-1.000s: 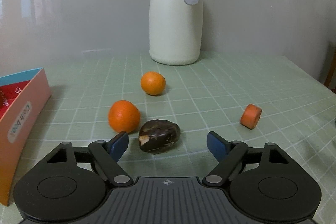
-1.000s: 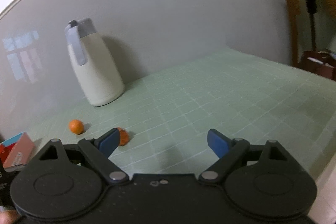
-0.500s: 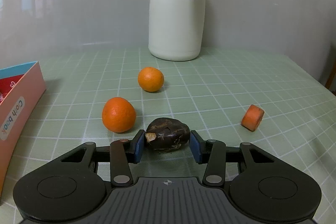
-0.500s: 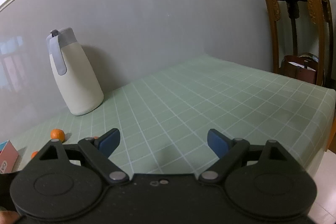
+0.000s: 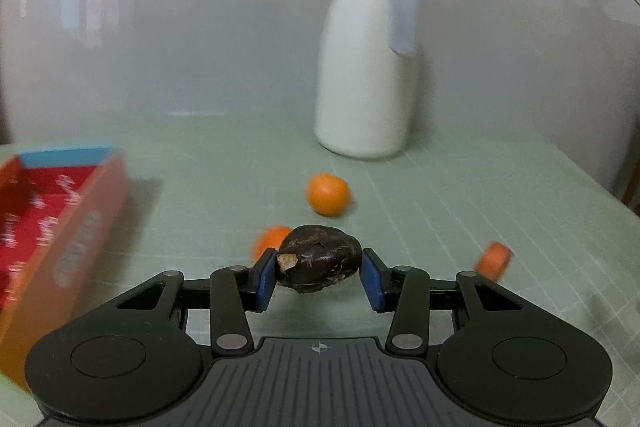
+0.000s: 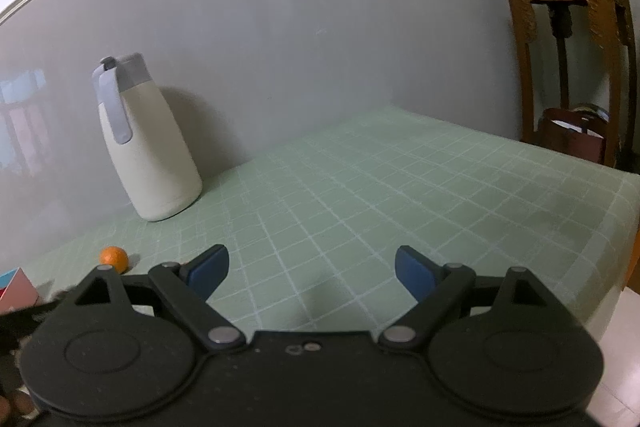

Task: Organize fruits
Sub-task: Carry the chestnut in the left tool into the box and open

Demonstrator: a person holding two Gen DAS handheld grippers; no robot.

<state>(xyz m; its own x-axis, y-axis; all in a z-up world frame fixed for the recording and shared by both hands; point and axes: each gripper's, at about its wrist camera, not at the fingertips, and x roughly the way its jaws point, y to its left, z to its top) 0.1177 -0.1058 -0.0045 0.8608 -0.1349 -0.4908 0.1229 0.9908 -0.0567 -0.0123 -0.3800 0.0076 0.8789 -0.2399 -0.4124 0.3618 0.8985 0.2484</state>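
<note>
My left gripper is shut on a dark brown chestnut-like fruit and holds it above the green checked table. Behind it lie two oranges, one partly hidden by the fruit, another farther back. An orange carrot piece lies to the right. An open red-lined box stands at the left. My right gripper is open and empty above the table; one orange shows at its left.
A cream jug with a grey lid stands at the back by the wall, also in the right wrist view. A wooden stand is beyond the table's right edge. The box corner shows at far left.
My left gripper closed on the dark fruit and has lifted it off the table, moving toward the box. The right gripper stayed open and swung slightly.
</note>
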